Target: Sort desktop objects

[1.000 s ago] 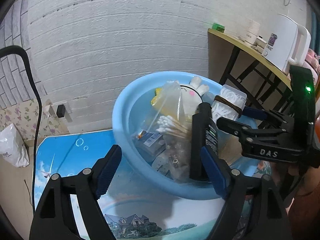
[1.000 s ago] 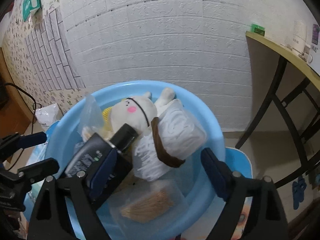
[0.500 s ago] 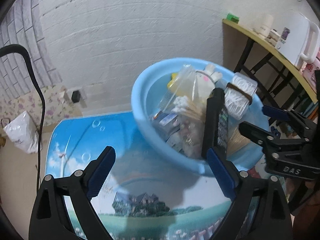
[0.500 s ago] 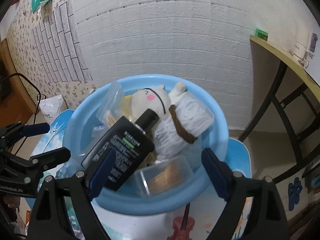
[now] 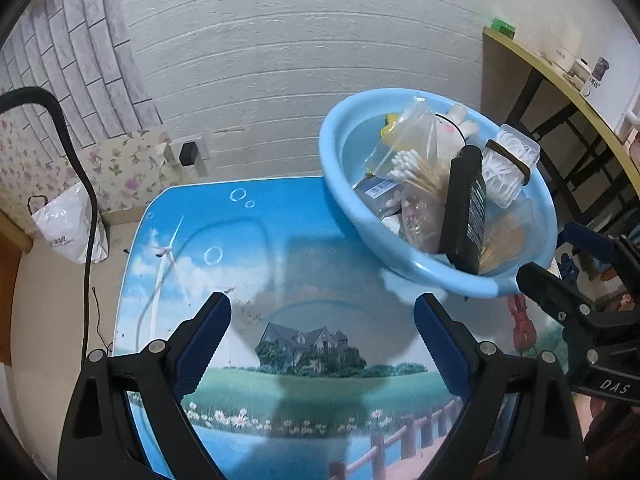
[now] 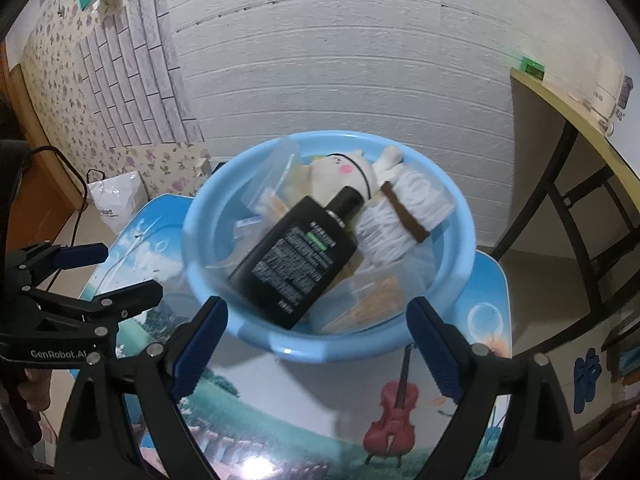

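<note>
Legibly, left hand-held gripper (image 6: 80, 274) reads "GenRobot.AI"; right hand-held gripper (image 5: 568, 256) "DAS".

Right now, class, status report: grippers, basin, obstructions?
Left gripper open, empty; right gripper opening, empty. Black bottle lies in blue basin. Nothing blocking.

The bottle (image 6: 298, 256) hides most of what lies under it in the basin (image 6: 200, 264). Its label text is too small to read. The near table (image 5: 280, 420) edge is cut off by the picture's bottom. The small things on the shelf (image 5: 576, 92) are too small to tell.
</note>
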A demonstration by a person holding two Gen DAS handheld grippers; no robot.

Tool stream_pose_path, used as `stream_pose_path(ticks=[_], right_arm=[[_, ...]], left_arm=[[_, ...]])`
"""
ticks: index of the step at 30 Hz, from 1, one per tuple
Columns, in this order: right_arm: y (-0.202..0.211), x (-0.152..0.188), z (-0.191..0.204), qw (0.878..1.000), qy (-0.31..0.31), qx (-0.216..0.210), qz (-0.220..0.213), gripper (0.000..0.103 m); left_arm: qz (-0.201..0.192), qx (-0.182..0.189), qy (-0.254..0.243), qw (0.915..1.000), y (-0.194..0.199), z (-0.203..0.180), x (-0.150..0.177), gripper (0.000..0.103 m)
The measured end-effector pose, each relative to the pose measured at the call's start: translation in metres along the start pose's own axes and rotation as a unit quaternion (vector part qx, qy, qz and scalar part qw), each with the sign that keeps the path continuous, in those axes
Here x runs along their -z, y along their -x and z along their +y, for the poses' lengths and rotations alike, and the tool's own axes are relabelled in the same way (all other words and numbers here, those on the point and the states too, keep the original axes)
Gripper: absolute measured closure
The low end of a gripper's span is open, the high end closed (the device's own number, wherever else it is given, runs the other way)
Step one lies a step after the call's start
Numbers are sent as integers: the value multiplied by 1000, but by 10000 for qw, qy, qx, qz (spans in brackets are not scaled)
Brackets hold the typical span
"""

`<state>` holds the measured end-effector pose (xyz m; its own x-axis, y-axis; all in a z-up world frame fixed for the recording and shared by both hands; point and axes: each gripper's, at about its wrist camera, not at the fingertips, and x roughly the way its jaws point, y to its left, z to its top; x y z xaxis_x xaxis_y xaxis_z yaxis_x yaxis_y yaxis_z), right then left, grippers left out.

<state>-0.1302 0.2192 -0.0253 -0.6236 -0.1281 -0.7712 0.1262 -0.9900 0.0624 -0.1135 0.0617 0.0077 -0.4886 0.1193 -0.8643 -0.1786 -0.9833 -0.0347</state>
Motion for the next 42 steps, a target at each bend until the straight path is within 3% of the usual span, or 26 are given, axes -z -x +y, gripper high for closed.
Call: stream_pose_path(ticks=[6, 14, 22, 25, 37, 42], right_arm=[[15, 4, 8, 9999, 15, -24, -109, 10], [32, 3, 12, 9994, -107, -48, -324, 10], [42, 4, 17, 9990, -88, -21, -444, 10], [44, 5, 18, 9988, -100, -19, -480, 2], [45, 5, 17, 9979, -183, -71, -615, 0], [47, 3, 18, 9974, -162, -28, -698, 0]], left_arm=[[-487, -79, -52, 9988, 26, 4, 8, 9], [-1297, -195, -450, 9903, 62, -6, 13, 4], [-1379, -155, -421, 9894, 73, -4, 12, 2], [-1332, -153, -389, 9902, 72, -3, 14, 2], [-1397, -234, -449, 9889, 69, -4, 16, 0], [-1598, -292, -386, 9860, 74, -1, 15, 0]])
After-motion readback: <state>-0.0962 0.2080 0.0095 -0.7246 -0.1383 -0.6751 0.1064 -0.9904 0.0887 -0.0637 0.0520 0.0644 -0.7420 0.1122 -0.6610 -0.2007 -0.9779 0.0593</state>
